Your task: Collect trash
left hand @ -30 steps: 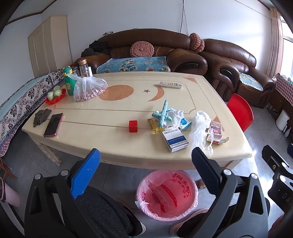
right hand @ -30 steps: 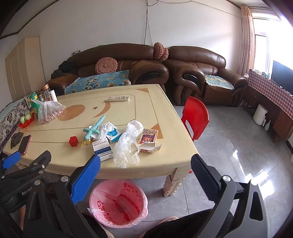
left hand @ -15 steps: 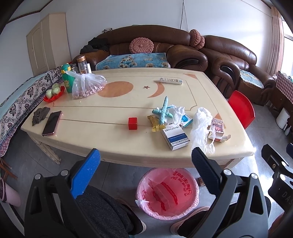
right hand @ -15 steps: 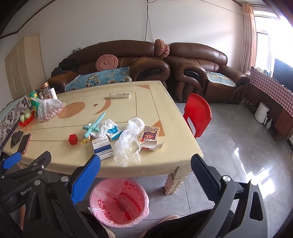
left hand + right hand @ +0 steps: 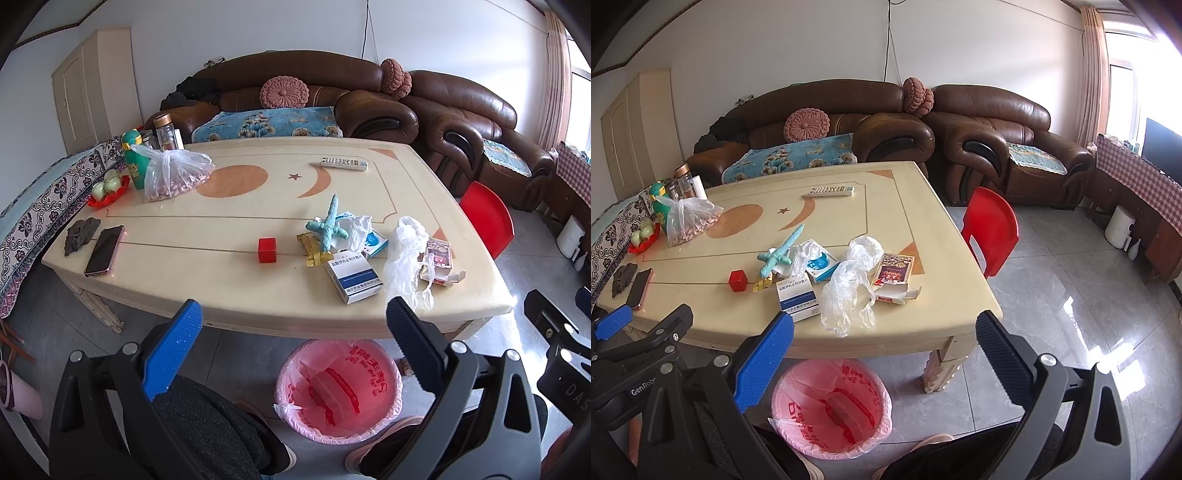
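Note:
Trash lies near the front right of the cream table (image 5: pixel 236 295): a white and blue medicine box (image 5: pixel 353 277) (image 5: pixel 797 297), a crumpled clear plastic bag (image 5: pixel 404 260) (image 5: pixel 849 286), an opened red card box (image 5: pixel 439 260) (image 5: pixel 894 275), a blue and white packet (image 5: pixel 373 242) and a gold wrapper (image 5: pixel 314 251). A bin with a pink liner (image 5: pixel 338 389) (image 5: pixel 831 406) stands on the floor below the table edge. My left gripper (image 5: pixel 293 328) and right gripper (image 5: pixel 884 332) are both open and empty, held short of the table above the bin.
On the table are a red cube (image 5: pixel 267 250), a teal toy (image 5: pixel 327 225), a phone (image 5: pixel 104 250), a remote (image 5: pixel 343 163), a bag of nuts (image 5: pixel 173 177) and bottles. A red chair (image 5: pixel 991 229) stands right of the table. Brown sofas stand behind.
Both grippers have risen and edged toward the table, so the tabletop sits slightly lower in both views. Both stay open. No object has moved.

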